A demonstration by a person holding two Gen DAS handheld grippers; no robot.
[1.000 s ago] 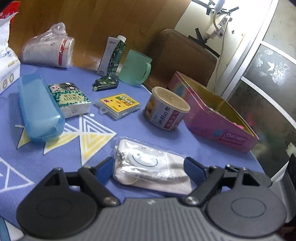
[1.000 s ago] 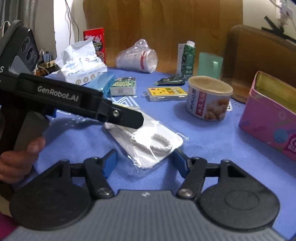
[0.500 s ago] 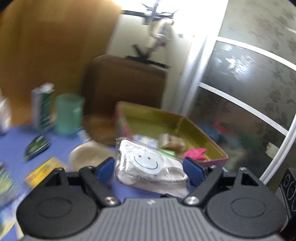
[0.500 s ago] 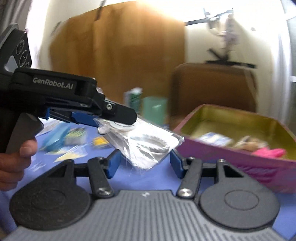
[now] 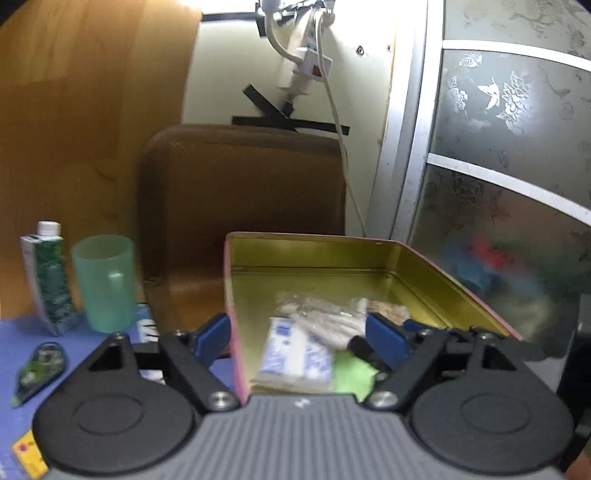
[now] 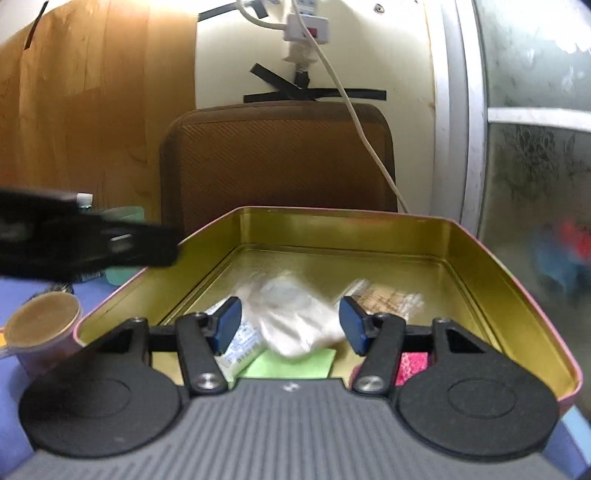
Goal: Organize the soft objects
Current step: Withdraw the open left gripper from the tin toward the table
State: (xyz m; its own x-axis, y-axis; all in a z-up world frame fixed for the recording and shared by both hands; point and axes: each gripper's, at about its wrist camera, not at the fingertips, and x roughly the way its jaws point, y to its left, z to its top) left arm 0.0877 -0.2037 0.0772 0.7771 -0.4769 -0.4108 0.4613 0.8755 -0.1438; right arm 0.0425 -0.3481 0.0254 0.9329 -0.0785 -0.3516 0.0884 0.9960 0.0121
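The right gripper (image 6: pixel 290 326) hung over a pink tin (image 6: pixel 517 280), its blue pads parted. A white soft item in a crinkled clear bag (image 6: pixel 295 317) showed between them, blurred; it appeared free of both pads, though whether it had come to rest on the tin's floor could not be told. The left gripper (image 5: pixel 299 334) stood wider apart with nothing in it, one finger outside the tin's near wall and one over its inside.

The tin was a shallow rectangle with rounded corners – glossy gold inside, pink outside. On its floor lay a blue-and-white packet (image 6: pixel 240 345), a lime-green sheet (image 6: pixel 291 365), a beige crinkly packet (image 6: pixel 384 297) and a scrap of bright pink (image 6: pixel 412 363).

To the left, on a blue cloth (image 5: pixel 22 339), stood a translucent green plastic cup (image 5: pixel 103 282), a tall green-patterned carton with a white cap (image 5: pixel 50 280), a small green tape dispenser (image 5: pixel 40 363) and a round tub with a tan lid (image 6: pixel 40 321).

Behind the table were a brown ribbed chair back (image 6: pixel 277 158), wood-grain panelling (image 5: pixel 74 110), a cream wall with a white power strip (image 6: pixel 306 27) – black tape crossed beneath it – and a frosted glass door with floral etching (image 5: pixel 498 110)
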